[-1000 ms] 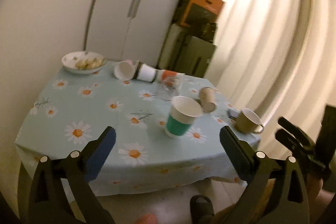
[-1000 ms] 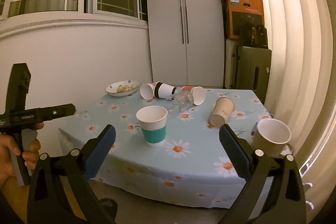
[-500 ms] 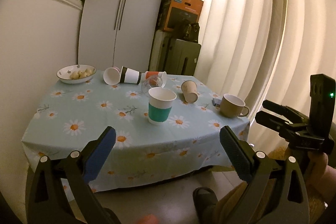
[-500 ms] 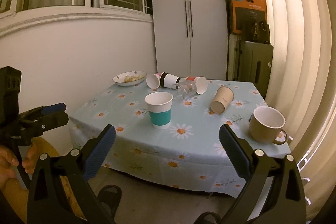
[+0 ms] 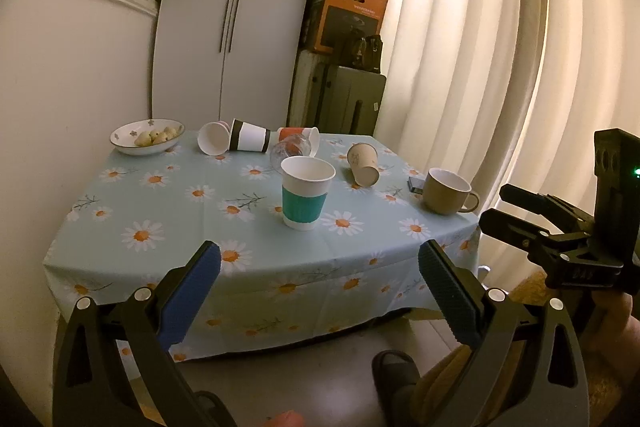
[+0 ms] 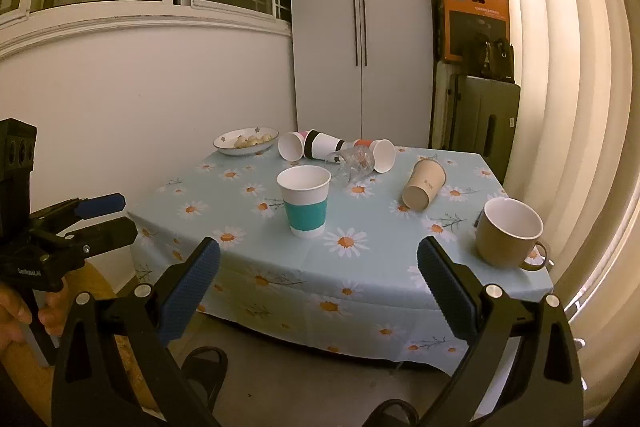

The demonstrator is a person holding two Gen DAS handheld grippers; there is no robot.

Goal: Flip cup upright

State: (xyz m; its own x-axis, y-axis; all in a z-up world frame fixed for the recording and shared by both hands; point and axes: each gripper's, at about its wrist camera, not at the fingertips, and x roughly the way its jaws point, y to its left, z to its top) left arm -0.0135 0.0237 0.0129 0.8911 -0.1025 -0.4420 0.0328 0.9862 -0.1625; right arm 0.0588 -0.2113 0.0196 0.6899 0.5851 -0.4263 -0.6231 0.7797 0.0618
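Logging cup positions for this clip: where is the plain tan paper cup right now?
In both wrist views the tan paper cup lies on its side on the table's right half, between the upright teal-banded cup and the brown mug.

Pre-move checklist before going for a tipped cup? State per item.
1. Left gripper open, empty: ok.
2. Right gripper open, empty: ok.
3. Both short of the table: ok.
4. Tan paper cup on its side, sitting apart from other cups: ok.
5. Teal-banded cup already upright: ok.
6. Back cups and clear glass bunched together, gaps: cannot tell.
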